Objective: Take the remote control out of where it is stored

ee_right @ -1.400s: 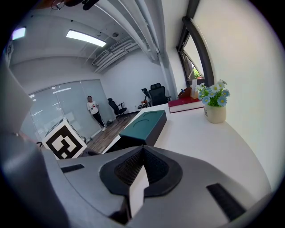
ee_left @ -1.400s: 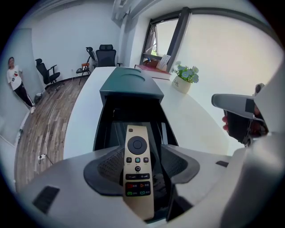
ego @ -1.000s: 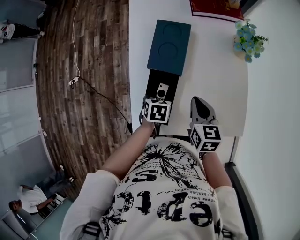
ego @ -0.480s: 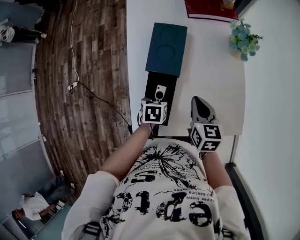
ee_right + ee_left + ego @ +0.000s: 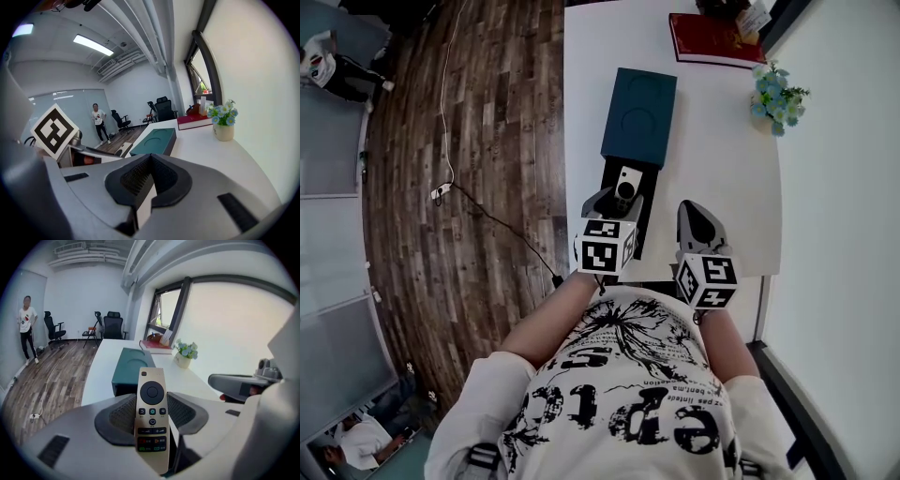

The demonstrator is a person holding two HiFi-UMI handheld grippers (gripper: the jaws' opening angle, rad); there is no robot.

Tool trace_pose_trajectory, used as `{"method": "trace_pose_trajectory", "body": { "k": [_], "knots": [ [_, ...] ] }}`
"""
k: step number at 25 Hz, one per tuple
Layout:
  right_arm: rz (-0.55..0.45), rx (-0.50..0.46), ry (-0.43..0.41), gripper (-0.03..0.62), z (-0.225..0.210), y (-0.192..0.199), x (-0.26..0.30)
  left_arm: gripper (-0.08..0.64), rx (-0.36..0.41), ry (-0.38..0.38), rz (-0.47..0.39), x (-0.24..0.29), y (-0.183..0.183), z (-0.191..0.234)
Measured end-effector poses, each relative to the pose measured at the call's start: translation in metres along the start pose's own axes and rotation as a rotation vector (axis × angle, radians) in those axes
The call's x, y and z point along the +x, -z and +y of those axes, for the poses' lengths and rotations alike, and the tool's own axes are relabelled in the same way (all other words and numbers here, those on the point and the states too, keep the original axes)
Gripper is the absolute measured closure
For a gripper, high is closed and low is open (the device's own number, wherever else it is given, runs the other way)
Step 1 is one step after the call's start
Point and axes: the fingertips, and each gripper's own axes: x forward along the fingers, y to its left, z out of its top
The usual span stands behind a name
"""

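A slim gold remote control (image 5: 151, 420) with a round pad and rows of small buttons is clenched between the dark ribbed pads of the left tool (image 5: 614, 201), whose jaws have just been closing onto it, one pad pressing each long edge. It is held clear of the surface, buttons up and its top end pointing away from the person, above the black open compartment (image 5: 617, 214) that sticks out from the near end of a dark teal box (image 5: 639, 114). The box lies lengthwise on a white counter (image 5: 722, 178). The right tool (image 5: 146, 178) is just to the right over the counter's near edge, its pads shut together with nothing between them. At the far end of the counter lie a red book (image 5: 711, 42) and a small pot of blue flowers (image 5: 776, 94). To the left is a wooden floor (image 5: 469, 187) with a cable trailing across it; a person (image 5: 27, 329) stands at the far side near several office chairs (image 5: 111, 324).
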Motion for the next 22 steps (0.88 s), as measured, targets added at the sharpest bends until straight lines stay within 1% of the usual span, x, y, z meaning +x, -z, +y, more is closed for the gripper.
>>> {"method": "trace_pose_trajectory", "body": {
  "k": [4,8,11,16,20,22],
  "knots": [
    [-0.065,-0.046,0.024,0.589,0.013,-0.022,-0.008,0.344,0.029,0.048,-0.193,-0.033,-0.046,-0.006],
    [-0.136,-0.055,0.068,0.59,0.026,-0.044,-0.021,0.344,0.136,0.092,-0.444,-0.084,-0.09,-0.018],
    [-0.208,-0.071,0.088,0.591,0.04,-0.063,-0.034,0.343,0.199,0.1,-0.578,-0.118,-0.113,-0.024],
    [-0.348,-0.161,0.14,0.591,0.066,-0.095,-0.064,0.344,0.245,0.137,-0.734,-0.169,-0.137,-0.031],
    [-0.399,-0.168,0.165,0.591,0.075,-0.105,-0.081,0.344,0.281,0.16,-0.788,-0.195,-0.141,-0.034],
    [-0.408,-0.168,0.175,0.591,0.079,-0.106,-0.085,0.344,0.277,0.18,-0.798,-0.205,-0.143,-0.034]
  ]
}}
